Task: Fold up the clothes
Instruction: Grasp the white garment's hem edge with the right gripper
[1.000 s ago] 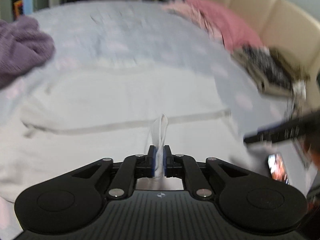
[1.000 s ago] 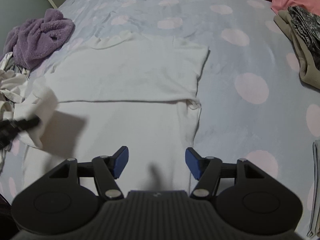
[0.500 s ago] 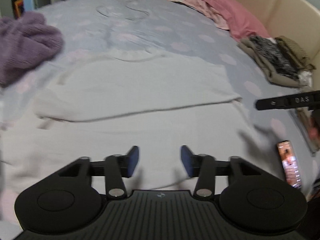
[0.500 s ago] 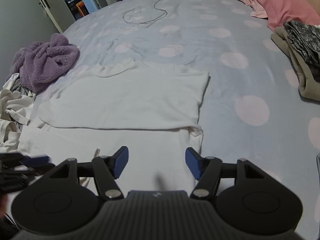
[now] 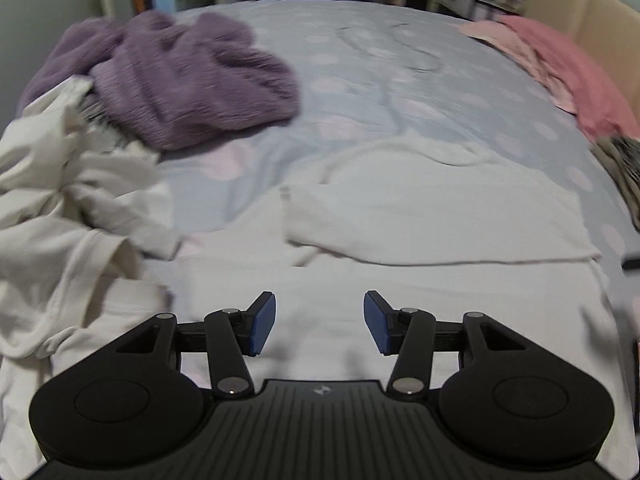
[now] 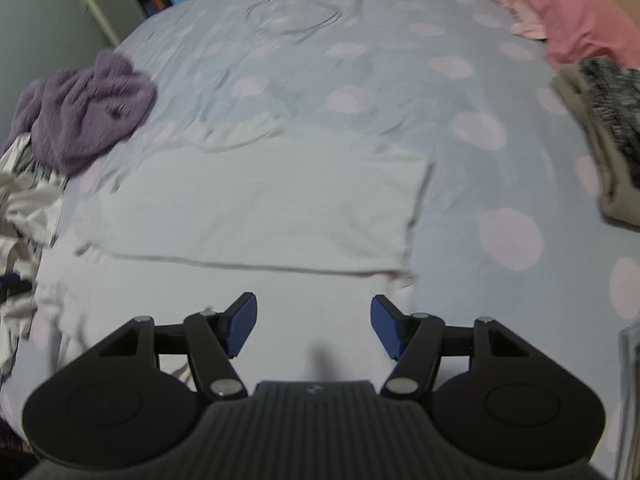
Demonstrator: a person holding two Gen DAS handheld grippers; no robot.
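A white T-shirt [image 5: 420, 216] lies flat on the bed, collar at the far end, with a folded layer across its upper half. In the right wrist view the same shirt [image 6: 260, 208] shows a straight fold edge running across it. My left gripper [image 5: 319, 322] hovers over the shirt's near left part, open, with nothing between its blue pads. My right gripper [image 6: 313, 326] hangs over the shirt's near right part, also open and empty.
A purple fleece garment [image 5: 180, 76] and a crumpled pile of pale clothes [image 5: 60, 200] lie to the left. Pink bedding [image 5: 560, 64] and a folded stack [image 6: 604, 120] sit on the right. A thin cable [image 6: 296, 12] lies far back on the dotted blue sheet [image 6: 480, 120].
My left gripper let go of the white fabric it pinched, opened, and swung left, so the purple garment and the pale pile came into view. The right gripper shifted a little.
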